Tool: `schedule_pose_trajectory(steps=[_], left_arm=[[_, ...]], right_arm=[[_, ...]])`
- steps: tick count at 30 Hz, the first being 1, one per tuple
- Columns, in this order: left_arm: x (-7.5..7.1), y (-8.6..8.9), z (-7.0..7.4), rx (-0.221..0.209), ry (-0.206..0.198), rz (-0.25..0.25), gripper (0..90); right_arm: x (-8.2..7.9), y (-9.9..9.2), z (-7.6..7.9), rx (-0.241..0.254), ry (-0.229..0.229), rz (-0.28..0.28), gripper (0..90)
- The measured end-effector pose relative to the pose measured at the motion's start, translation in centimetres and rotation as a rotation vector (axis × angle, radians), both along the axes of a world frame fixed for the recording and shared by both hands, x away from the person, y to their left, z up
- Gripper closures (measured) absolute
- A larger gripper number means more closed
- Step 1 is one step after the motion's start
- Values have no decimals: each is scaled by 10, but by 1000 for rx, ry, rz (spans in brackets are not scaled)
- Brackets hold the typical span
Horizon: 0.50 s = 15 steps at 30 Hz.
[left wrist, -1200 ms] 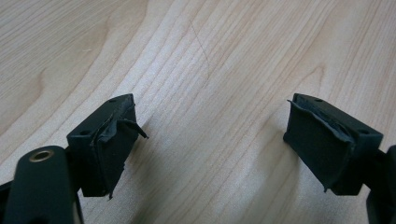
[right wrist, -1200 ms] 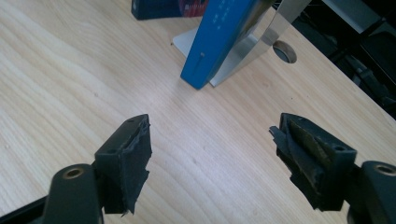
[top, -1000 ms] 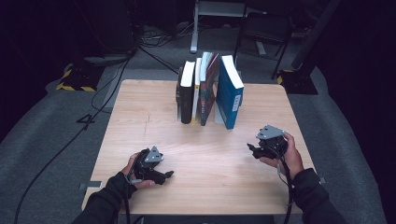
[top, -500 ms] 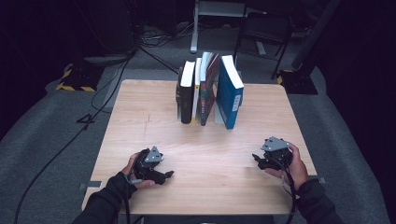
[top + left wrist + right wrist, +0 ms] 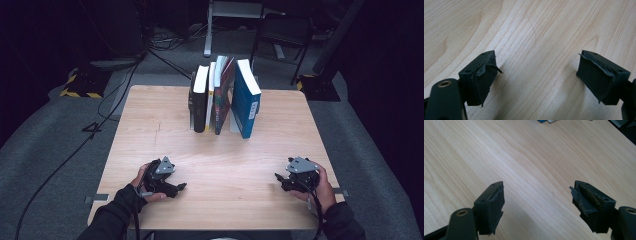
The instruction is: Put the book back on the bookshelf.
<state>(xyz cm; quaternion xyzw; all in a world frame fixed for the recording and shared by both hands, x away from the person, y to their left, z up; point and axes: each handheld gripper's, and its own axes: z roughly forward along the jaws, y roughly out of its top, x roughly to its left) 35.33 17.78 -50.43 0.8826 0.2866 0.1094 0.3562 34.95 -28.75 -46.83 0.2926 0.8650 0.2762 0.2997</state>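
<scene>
Currently both tools are resting low at the near edge of the pale wooden surface [image 5: 150, 115], the left tool [image 5: 181, 187] and right tool [image 5: 278, 177] each gaping wide and empty. Well apart, the upright row of books [image 5: 225, 97] is standing at the far side. Judging by this, reaching forward comes next.

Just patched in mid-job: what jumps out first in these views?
A row of upright books stands at the far middle of the wooden table, the blue book at its right end. Near the front edge, the left gripper and right gripper sit far apart, both open over bare wood with nothing between their fingers.
</scene>
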Motion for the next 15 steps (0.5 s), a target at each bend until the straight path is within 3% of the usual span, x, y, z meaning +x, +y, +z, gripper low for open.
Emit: schedule_pose_trajectory(steps=[15], left_arm=[[0, 0, 0, 1, 1, 2, 162]], right_arm=[[-19, -35, -18, 81, 21, -38, 260]])
